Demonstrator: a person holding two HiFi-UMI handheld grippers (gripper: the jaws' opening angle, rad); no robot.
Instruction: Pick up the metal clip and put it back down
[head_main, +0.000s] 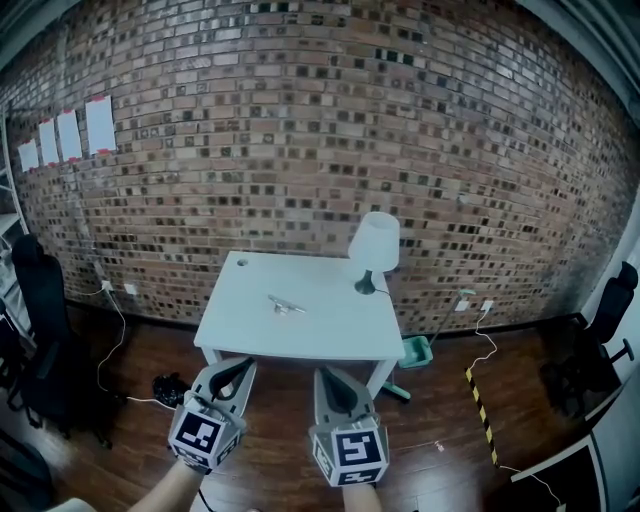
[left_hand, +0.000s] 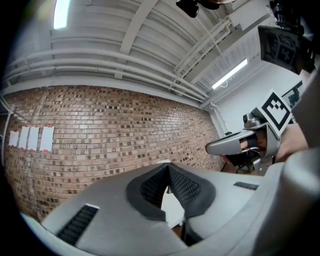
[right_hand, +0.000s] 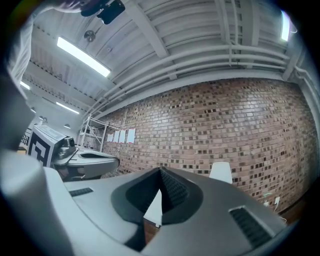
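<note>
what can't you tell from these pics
- metal clip: head view, too small to show its shape or whether it is open.
- table: both gripper views, nearly all hidden behind the shut jaws.
- wall papers: head view, too small to read.

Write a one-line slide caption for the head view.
Left gripper and right gripper, both shut, wait short of a white table bearing a clip and lamp, brick wall behind.

Office-style studio: a brick wall (head_main: 300, 130) at 12 o'clock behind a white table (head_main: 320, 335) and lamp (head_main: 374, 245), black desk chairs (head_main: 45, 295) at 9 and 3 o'clock, wood floor (head_main: 440, 420).
</note>
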